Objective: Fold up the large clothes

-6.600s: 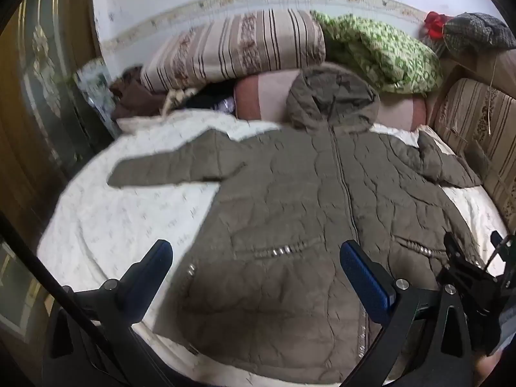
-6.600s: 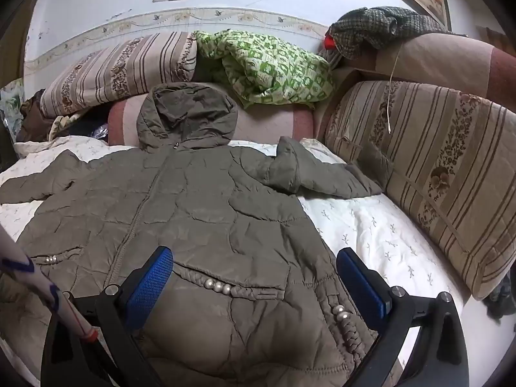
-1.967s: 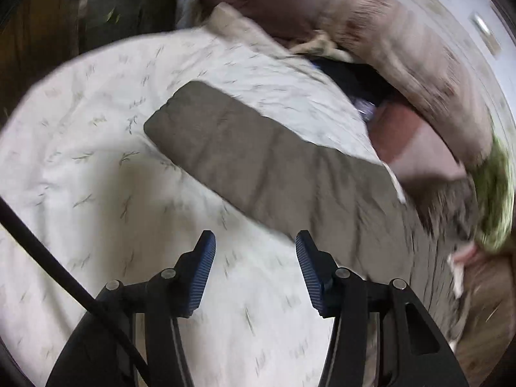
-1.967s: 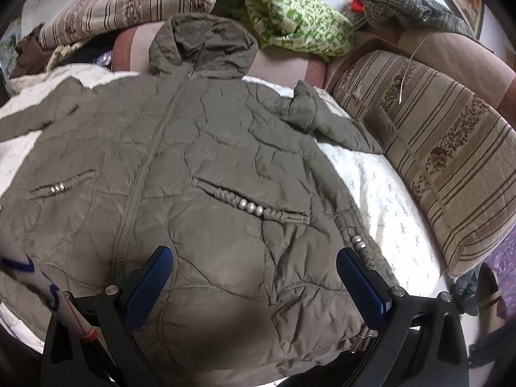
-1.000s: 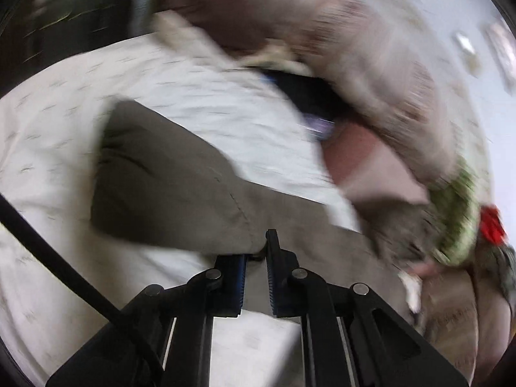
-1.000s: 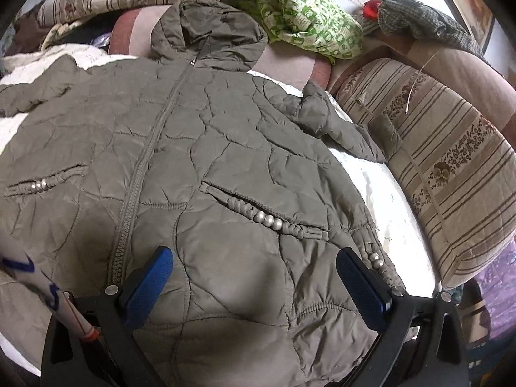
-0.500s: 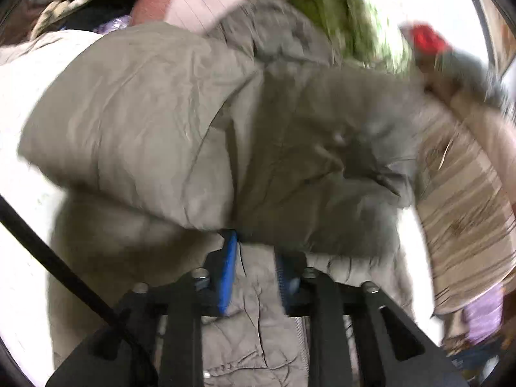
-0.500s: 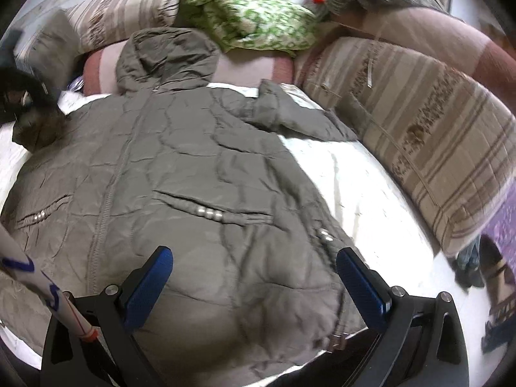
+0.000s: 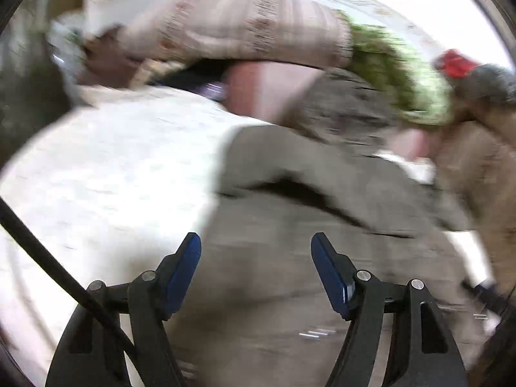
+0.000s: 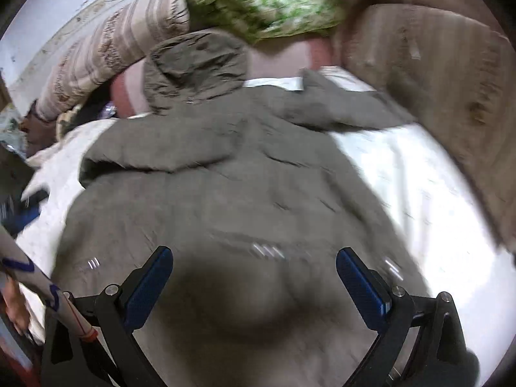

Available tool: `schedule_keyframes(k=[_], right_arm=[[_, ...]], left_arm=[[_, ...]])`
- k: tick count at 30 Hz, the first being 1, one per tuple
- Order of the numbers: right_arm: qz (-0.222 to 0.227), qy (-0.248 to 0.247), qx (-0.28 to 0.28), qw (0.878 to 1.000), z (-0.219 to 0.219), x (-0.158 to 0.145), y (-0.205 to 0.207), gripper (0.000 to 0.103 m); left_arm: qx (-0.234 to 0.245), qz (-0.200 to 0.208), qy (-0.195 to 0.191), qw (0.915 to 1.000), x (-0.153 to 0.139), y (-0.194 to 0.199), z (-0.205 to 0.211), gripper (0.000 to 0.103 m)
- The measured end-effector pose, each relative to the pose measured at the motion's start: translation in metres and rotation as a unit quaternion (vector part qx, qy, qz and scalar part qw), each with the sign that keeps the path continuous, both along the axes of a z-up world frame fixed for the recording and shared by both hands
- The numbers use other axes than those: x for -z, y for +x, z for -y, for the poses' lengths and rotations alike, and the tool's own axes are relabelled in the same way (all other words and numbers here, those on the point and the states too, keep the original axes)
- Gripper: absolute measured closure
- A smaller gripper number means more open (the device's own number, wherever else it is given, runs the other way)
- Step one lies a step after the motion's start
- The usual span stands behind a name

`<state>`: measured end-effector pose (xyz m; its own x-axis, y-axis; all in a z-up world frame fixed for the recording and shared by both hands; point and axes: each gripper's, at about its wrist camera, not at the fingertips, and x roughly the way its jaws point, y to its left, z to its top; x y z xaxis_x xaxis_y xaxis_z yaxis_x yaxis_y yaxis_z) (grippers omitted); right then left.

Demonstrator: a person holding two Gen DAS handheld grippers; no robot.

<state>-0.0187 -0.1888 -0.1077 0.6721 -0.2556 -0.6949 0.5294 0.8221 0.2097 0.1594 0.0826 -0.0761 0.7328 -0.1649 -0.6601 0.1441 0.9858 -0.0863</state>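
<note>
Olive quilted jacket [image 10: 225, 200]: spread front-up on the white bedsheet [image 10: 419, 187], hood [image 10: 196, 64] against the striped bolster [image 10: 109, 54], one sleeve [image 10: 154, 158] folded across its chest; your left gripper [image 9: 256, 269] and right gripper [image 10: 254, 285] both hover over it, fingers spread, grasping nothing.

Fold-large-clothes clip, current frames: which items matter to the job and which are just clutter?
Job:
- olive hooded jacket, one sleeve folded across the chest, the other sleeve spread out
- left gripper, open
- right gripper, open
- white bedsheet as work surface

Lying about:
- striped bolster
- green patterned quilt
- striped cushion
- red item
</note>
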Motion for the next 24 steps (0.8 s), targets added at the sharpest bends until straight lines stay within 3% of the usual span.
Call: schedule_keyframes(k=[3, 6, 8, 10, 12, 14, 17, 20, 22, 24], right_arm=[[-0.013, 0.008, 0.01, 1.0, 0.018, 0.006, 0.058, 0.0], [-0.04, 0.026, 0.032, 0.998, 0.045, 0.019, 0.117, 0.0], [-0.063, 0.068, 0.035, 0.995, 0.068, 0.033, 0.151, 0.0], [-0.071, 0.122, 0.035, 0.989, 0.079, 0.045, 0.17, 0.015], [-0.071, 0.16, 0.017, 0.984, 0.085, 0.047, 0.184, 0.059], [-0.074, 0.133, 0.007, 0.988, 0.088, 0.034, 0.194, 0.077], [-0.091, 0.069, 0.049, 0.992, 0.105, 0.018, 0.203, 0.079], [-0.121, 0.012, 0.093, 0.988, 0.12, 0.017, 0.211, 0.079], [-0.131, 0.003, 0.083, 0.988, 0.122, 0.02, 0.213, 0.079], [-0.113, -0.002, 0.089, 0.99, 0.122, 0.012, 0.197, 0.072]], left_arm=[[-0.024, -0.011, 0.032, 0.9991, 0.014, 0.013, -0.016, 0.033], [-0.027, -0.024, 0.025, 0.999, 0.024, 0.025, -0.022, 0.033], [-0.032, -0.029, 0.026, 0.9987, 0.027, 0.029, -0.023, 0.033], [-0.033, -0.039, 0.019, 0.9985, 0.031, 0.035, -0.019, 0.033], [-0.024, -0.055, 0.0, 0.9982, 0.033, 0.038, -0.02, 0.033], [-0.017, -0.067, -0.012, 0.9976, 0.037, 0.04, -0.018, 0.033], [-0.011, -0.078, 0.003, 0.9969, 0.047, 0.042, -0.01, 0.033], [-0.006, -0.093, 0.02, 0.9954, 0.057, 0.045, 0.001, 0.033], [0.002, -0.1, 0.02, 0.9948, 0.062, 0.045, 0.007, 0.033], [0.007, -0.099, 0.025, 0.9948, 0.064, 0.042, 0.013, 0.033]])
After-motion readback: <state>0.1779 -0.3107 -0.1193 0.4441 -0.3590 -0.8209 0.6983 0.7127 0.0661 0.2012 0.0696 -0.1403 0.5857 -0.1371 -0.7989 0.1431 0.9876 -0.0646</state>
